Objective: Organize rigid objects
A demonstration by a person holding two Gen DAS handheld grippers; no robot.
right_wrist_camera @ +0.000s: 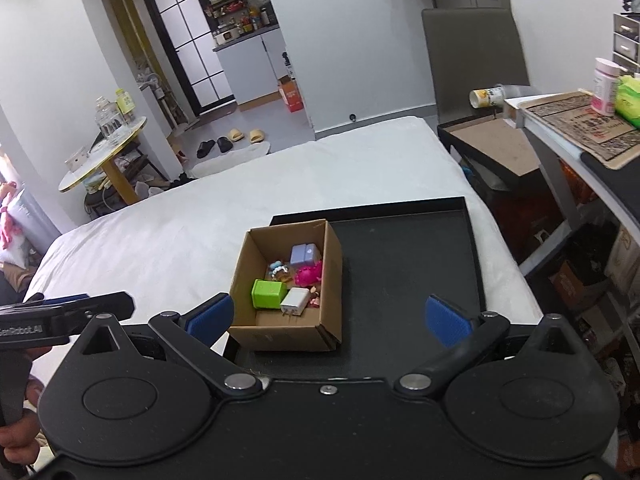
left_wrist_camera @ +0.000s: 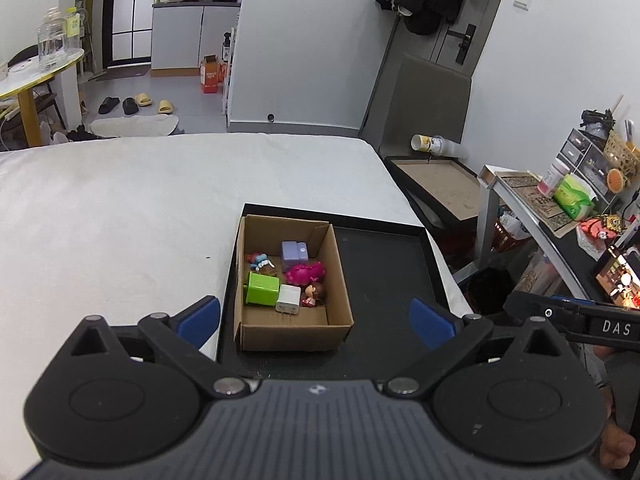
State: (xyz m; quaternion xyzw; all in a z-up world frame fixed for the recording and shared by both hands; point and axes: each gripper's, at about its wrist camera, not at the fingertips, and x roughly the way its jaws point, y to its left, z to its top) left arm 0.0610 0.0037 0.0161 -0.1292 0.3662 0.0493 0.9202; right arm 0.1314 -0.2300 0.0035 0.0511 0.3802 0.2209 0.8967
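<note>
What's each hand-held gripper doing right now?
Left hand-held gripper: open, holding nothing.
Right hand-held gripper: open, holding nothing.

Even soft indoor light, sharp focus, fisheye-warped edges

The left gripper (left_wrist_camera: 316, 322) hangs wide apart, empty, above a cardboard box (left_wrist_camera: 294, 330) of small toys in the black tray (left_wrist_camera: 384, 272) at the bed's (left_wrist_camera: 120, 208) right edge.
</note>
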